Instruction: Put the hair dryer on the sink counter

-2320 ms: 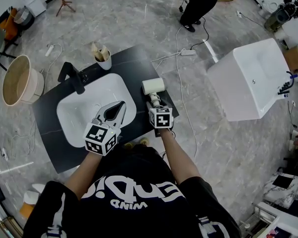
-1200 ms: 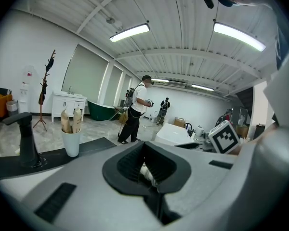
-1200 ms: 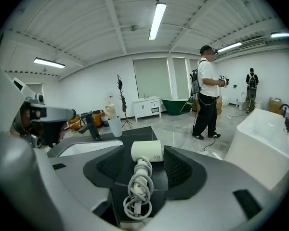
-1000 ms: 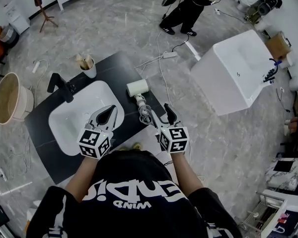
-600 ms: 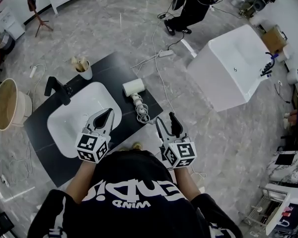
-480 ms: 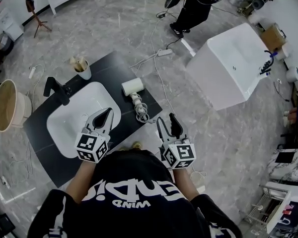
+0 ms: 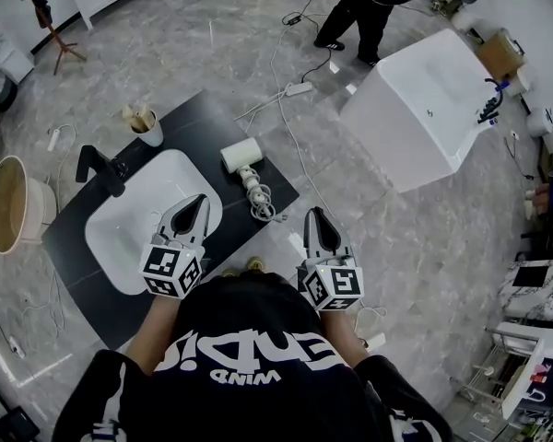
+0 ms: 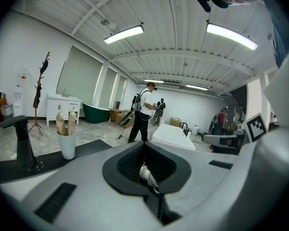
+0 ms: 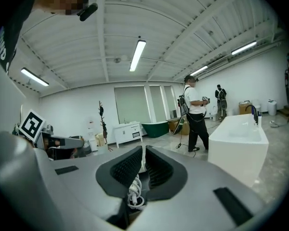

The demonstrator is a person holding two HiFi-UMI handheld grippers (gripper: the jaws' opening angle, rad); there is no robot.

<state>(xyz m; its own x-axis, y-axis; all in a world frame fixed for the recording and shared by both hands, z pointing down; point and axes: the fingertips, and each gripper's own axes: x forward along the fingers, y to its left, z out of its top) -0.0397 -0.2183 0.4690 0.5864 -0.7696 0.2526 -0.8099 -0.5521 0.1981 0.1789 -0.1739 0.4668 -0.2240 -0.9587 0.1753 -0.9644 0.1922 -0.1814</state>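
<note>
The white hair dryer (image 7: 241,155) lies on the black sink counter (image 7: 212,118), right of the white basin (image 7: 120,247), its coiled cord (image 7: 263,208) trailing toward me. My right gripper (image 7: 316,215) hovers over the floor just off the counter's near right corner, apart from the dryer. Its jaws are closing, almost together, with nothing between them. In the right gripper view (image 9: 142,150) the cord (image 9: 134,194) shows through the slit, farther off. My left gripper (image 7: 198,201) is shut and empty above the basin; in the left gripper view (image 8: 144,143) the cord (image 8: 147,173) lies beyond it.
A black faucet (image 7: 97,167) and a white cup (image 7: 147,129) of brushes stand on the counter. A large white tub (image 7: 424,109) sits to the right, a person (image 7: 359,3) beyond it. A power strip (image 7: 295,88) with cables lies on the floor. A wooden bucket (image 7: 5,205) is at the left.
My right gripper pulled back from the dryer's handle and cord to over the floor, and its wide-open jaws have come nearly together. The dryer stays on the counter. The left gripper barely moved.
</note>
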